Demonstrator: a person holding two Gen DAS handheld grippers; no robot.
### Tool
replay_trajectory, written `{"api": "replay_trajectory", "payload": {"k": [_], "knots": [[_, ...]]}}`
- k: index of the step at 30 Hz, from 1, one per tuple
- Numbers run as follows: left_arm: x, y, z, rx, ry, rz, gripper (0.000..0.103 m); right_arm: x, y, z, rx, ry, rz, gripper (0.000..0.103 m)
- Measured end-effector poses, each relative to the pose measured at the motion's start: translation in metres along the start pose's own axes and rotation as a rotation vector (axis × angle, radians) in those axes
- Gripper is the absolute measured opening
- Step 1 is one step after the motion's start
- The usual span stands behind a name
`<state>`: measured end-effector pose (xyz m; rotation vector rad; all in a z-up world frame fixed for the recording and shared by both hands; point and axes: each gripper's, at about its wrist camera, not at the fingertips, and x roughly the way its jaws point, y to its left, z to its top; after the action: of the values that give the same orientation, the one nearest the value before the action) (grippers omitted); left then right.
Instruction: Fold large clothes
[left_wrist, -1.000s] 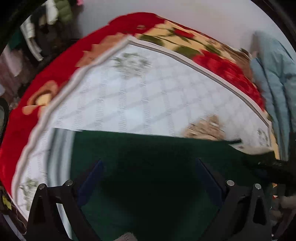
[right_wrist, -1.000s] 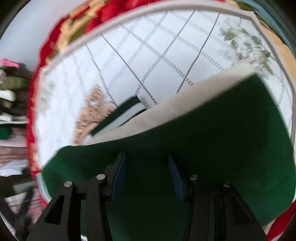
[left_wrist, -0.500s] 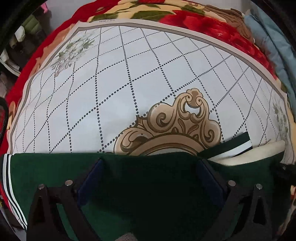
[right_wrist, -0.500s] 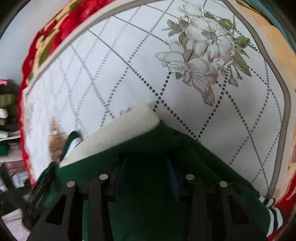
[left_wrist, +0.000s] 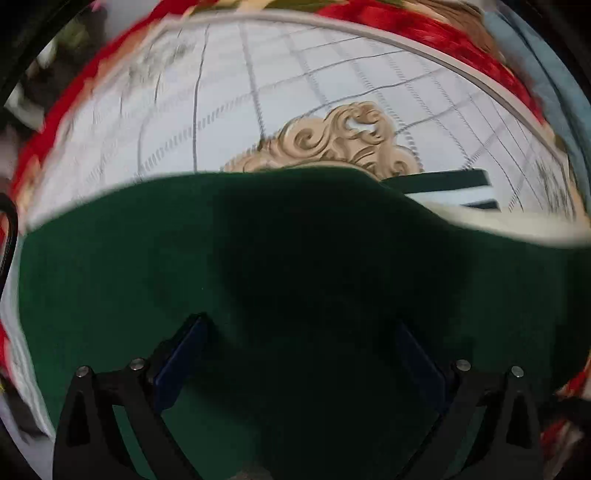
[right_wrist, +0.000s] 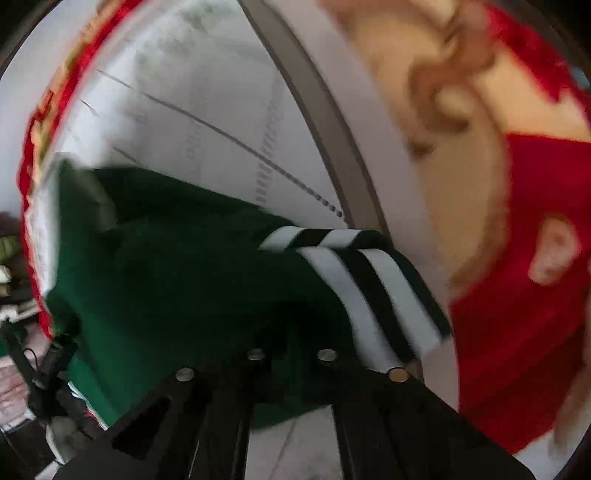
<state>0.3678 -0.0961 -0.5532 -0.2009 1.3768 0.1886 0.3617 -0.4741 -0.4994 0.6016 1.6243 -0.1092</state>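
Observation:
A dark green garment (left_wrist: 147, 277) with a cream lining (left_wrist: 517, 225) lies on the bed and fills the lower half of the left wrist view. My left gripper (left_wrist: 301, 332) hangs over it, pointing down, open, its blue pads (left_wrist: 184, 354) wide apart with nothing pinched. In the right wrist view the same green garment (right_wrist: 166, 258) ends in a black-and-white striped band (right_wrist: 369, 295). My right gripper (right_wrist: 291, 336) is shut, and its tips are buried in the green cloth just beside that band. Both views are blurred.
The bed carries a white sheet (left_wrist: 258, 92) with a dotted diamond pattern and a tan scroll emblem (left_wrist: 343, 136), over a red flowered blanket (right_wrist: 535, 295). A pale blue garment (left_wrist: 554, 74) lies at the far right. Clutter and floor show past the bed's left edge (right_wrist: 22, 332).
The right gripper's jaws have closed, and it swung along the garment to the striped band near the sheet's border. The left gripper sank closer, so green cloth fills more of its view.

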Motion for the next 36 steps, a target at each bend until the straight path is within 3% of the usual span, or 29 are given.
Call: {"api": "replay_trajectory", "payload": {"k": [2, 4, 7, 10, 13, 15, 17, 19, 21, 24, 26, 31, 34, 36], "knots": [[-0.008, 0.006, 0.004, -0.040, 0.003, -0.023, 0.103, -0.003, 0.006, 0.006, 0.051, 0.027, -0.057, 0.000], [-0.028, 0.016, 0.002, -0.080, -0.040, -0.036, 0.103, -0.024, 0.025, 0.003, 0.024, 0.000, -0.134, 0.001], [-0.069, 0.049, -0.011, -0.166, -0.113, -0.028, 0.103, -0.073, 0.064, -0.017, -0.079, -0.140, -0.113, 0.004], [-0.102, 0.101, -0.039, -0.290, -0.147, 0.015, 0.103, -0.084, 0.124, -0.041, -0.232, -0.155, -0.039, 0.004], [-0.115, 0.152, -0.080, -0.411, -0.130, 0.071, 0.103, -0.043, 0.200, -0.069, -0.451, -0.019, 0.038, 0.004], [-0.118, 0.183, -0.111, -0.494, -0.102, 0.099, 0.102, -0.003, 0.237, -0.087, -0.530, 0.099, 0.076, 0.004], [-0.114, 0.217, -0.142, -0.599, -0.074, 0.115, 0.102, 0.046, 0.273, -0.104, -0.612, 0.181, 0.061, 0.004], [-0.106, 0.239, -0.167, -0.702, -0.043, 0.090, 0.102, 0.081, 0.293, -0.112, -0.666, 0.196, -0.001, 0.004], [-0.090, 0.260, -0.192, -0.839, -0.010, 0.008, 0.102, 0.106, 0.296, -0.110, -0.657, 0.204, -0.042, 0.000], [-0.067, 0.277, -0.226, -1.048, -0.001, -0.148, 0.102, 0.115, 0.281, -0.086, -0.481, 0.311, 0.039, 0.000], [-0.057, 0.279, -0.238, -1.131, -0.028, -0.218, 0.102, 0.117, 0.276, -0.077, -0.456, 0.361, 0.071, 0.000], [-0.055, 0.282, -0.225, -1.155, -0.138, -0.216, 0.101, 0.110, 0.284, -0.074, -0.545, 0.378, 0.039, 0.000], [-0.054, 0.282, -0.199, -1.100, -0.229, -0.251, 0.101, 0.105, 0.286, -0.072, -0.538, 0.358, 0.038, 0.000], [-0.048, 0.282, -0.186, -1.084, -0.249, -0.227, 0.101, 0.101, 0.276, -0.073, -0.511, 0.347, 0.053, 0.000]]}}
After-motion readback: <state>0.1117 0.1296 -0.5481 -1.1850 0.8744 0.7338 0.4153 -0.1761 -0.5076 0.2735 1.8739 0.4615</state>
